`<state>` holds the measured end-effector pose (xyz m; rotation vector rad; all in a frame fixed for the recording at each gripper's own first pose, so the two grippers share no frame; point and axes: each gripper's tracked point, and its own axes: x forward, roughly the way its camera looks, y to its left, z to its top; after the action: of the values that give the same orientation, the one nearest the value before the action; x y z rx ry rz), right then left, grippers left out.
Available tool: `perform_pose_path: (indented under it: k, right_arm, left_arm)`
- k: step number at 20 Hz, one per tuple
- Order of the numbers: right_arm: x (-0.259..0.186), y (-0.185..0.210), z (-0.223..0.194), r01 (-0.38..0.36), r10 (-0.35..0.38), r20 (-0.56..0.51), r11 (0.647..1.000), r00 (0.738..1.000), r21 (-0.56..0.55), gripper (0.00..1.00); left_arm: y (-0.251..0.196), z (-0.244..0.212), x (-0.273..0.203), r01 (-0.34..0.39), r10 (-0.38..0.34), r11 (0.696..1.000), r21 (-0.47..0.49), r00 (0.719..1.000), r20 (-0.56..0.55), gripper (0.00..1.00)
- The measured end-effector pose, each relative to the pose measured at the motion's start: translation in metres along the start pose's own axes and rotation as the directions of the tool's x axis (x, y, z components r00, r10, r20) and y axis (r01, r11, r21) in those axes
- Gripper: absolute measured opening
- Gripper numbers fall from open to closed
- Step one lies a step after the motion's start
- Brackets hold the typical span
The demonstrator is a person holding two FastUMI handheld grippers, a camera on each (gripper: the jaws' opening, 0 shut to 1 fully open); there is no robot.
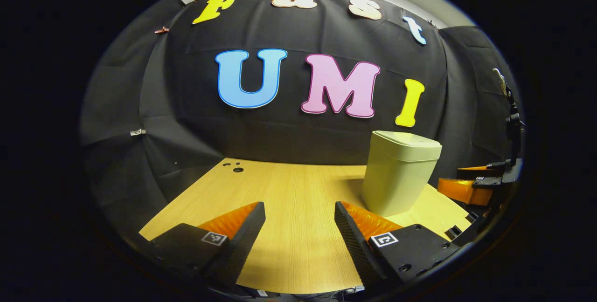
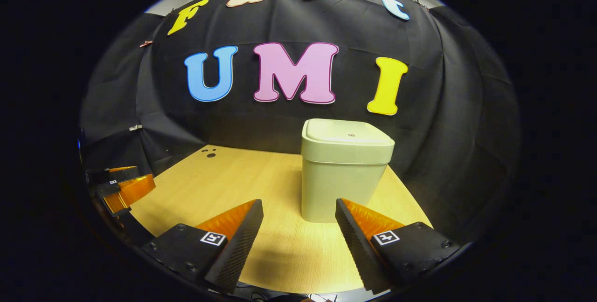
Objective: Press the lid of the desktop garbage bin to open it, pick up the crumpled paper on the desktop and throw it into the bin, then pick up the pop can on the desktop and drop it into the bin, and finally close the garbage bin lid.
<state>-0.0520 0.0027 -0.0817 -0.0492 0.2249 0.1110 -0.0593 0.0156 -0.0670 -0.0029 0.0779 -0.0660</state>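
Nearest in each view, the left gripper [image 1: 300, 227] and the right gripper [image 2: 299, 225] hover over the wooden desktop [image 2: 242, 185] with their fingers spread wide and nothing between them. Just beyond the right gripper stands the garbage bin [image 2: 343, 174], lid [image 2: 347, 135] down; it looks like light, stiff, smooth plastic that could slide or tip if pushed sideways, so the press is best made straight down on the lid's flat top. The desktop looks level and fairly slick, with small holes [image 1: 235, 167] at its far corner, and black cloth [image 1: 186, 120] drapes the booth behind.
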Motion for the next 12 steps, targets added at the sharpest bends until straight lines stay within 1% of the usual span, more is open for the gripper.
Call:
perform_pose_path:
  k: [6, 12]
  right_arm:
    - [0.005, 0.014, -0.011, -0.040, 0.039, -0.028, 0.999, 0.999, -0.024, 0.98]
    - [0.013, 0.023, -0.013, -0.066, 0.065, -0.034, 0.997, 0.997, -0.029, 0.98]
  left_arm:
    - [0.006, -0.007, 0.002, -0.018, 0.018, 1.000, -0.017, 1.000, -0.019, 0.96]
    - [0.014, -0.013, 0.007, -0.038, 0.037, 0.999, -0.020, 0.999, -0.037, 0.96]
